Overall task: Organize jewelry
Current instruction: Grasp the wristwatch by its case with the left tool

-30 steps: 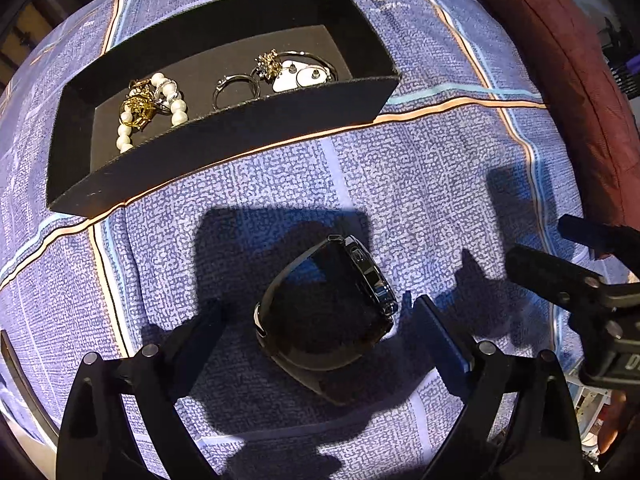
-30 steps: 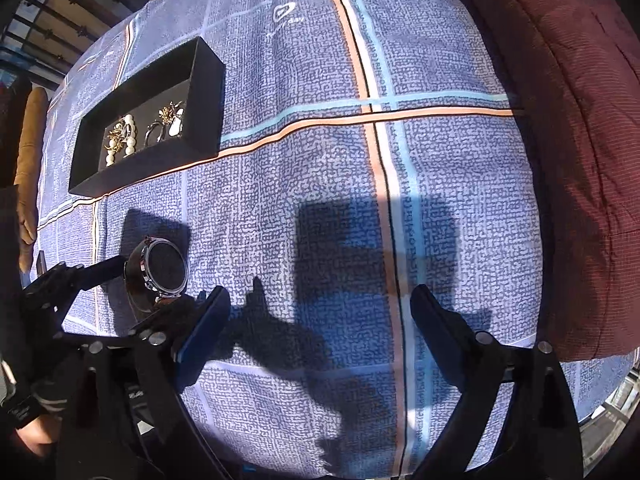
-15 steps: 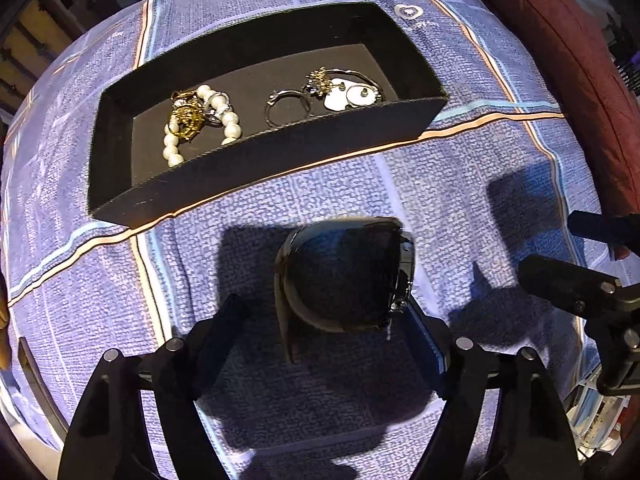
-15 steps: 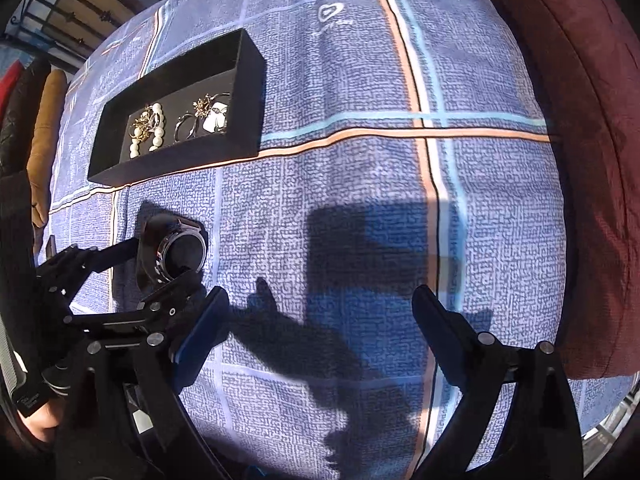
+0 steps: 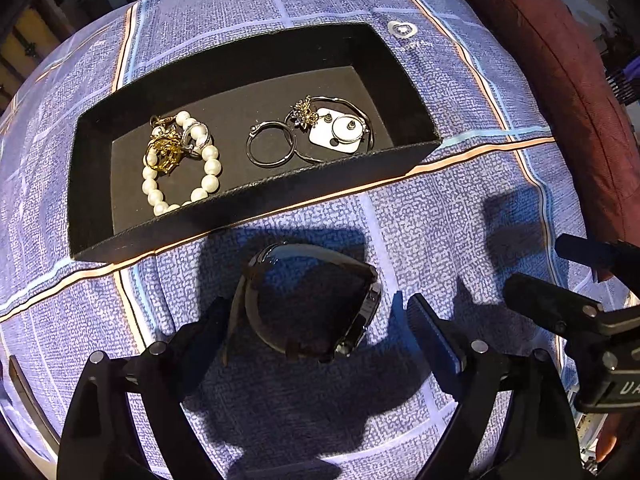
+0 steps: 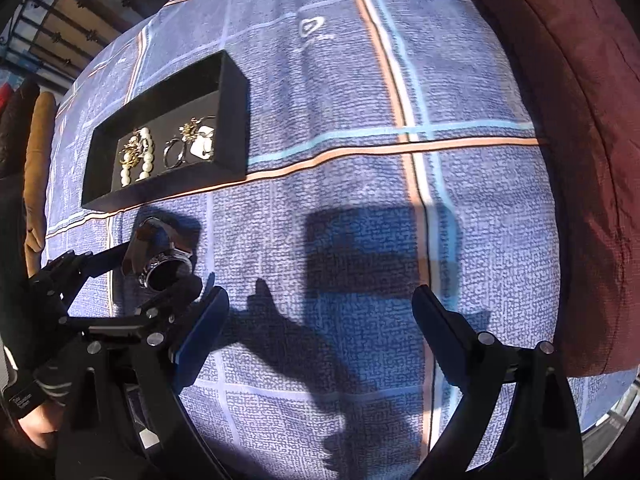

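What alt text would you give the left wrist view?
A black wristwatch sits between the fingers of the left hand-held gripper, above a blue patterned cloth. Beyond it, a black tray holds a pearl bracelet, rings and earrings.

White heart logo on the bedspread (image 5: 401, 30) — its caption too blurred to read.

Bedspread (image 5: 440, 208) blue-lilac, speckled weave, crossed by orange, white and pale blue stripes, white heart logo upper right. Tray (image 5: 256, 216) matte black, charcoal lining. Pearl bracelet (image 5: 200, 176) cream-white with gold charm (image 5: 164, 152). Ring (image 5: 270, 146) dark silver. Earring card (image 5: 340, 134) white. Watch (image 5: 308, 308) black, glossy, steel edge. Cushion (image 5: 568, 92) dark maroon at right. Tongs (image 5: 316, 336) black with blue pads.
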`<state>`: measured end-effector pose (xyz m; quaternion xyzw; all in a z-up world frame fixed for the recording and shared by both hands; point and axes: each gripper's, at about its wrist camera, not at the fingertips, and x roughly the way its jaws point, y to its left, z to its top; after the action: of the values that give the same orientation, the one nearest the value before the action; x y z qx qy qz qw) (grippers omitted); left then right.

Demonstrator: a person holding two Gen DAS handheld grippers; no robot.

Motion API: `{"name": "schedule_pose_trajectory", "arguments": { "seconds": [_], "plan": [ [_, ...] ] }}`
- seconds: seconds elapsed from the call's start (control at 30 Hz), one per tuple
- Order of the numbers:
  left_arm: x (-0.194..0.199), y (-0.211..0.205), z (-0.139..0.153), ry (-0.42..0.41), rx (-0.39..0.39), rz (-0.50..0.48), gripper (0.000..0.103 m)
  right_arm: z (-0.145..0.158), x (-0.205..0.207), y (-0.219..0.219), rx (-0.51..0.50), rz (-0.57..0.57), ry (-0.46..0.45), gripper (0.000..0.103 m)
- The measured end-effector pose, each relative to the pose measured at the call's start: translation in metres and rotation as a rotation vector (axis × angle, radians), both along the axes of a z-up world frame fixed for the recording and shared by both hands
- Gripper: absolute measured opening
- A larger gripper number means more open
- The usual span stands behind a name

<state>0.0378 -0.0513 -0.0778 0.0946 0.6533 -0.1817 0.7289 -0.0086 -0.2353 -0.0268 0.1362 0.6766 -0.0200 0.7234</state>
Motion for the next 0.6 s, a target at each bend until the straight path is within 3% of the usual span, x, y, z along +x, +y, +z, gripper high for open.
{"name": "schedule_pose_trajectory", "arguments": {
  "seconds": [0.07,0.27,0.47,0.6],
  "plan": [
    [0.003,0.000,-0.004,-0.014,0.024,0.003,0.085,0.000,-0.002,-0.003,-0.001,-0.016,-0.002,0.092],
    [0.017,0.027,0.000,-0.041,0.009,0.032,0.062,-0.002,-0.009,-0.008,0.010,-0.033,0.011,0.092],
    [0.019,0.073,0.004,-0.020,-0.013,0.040,0.063,-0.004,0.000,0.016,0.034,0.019,0.006,0.092],
    [0.012,0.105,0.008,-0.001,-0.042,0.083,0.082,-0.003,0.006,0.032,0.033,0.061,0.000,0.092]
  ]
}}
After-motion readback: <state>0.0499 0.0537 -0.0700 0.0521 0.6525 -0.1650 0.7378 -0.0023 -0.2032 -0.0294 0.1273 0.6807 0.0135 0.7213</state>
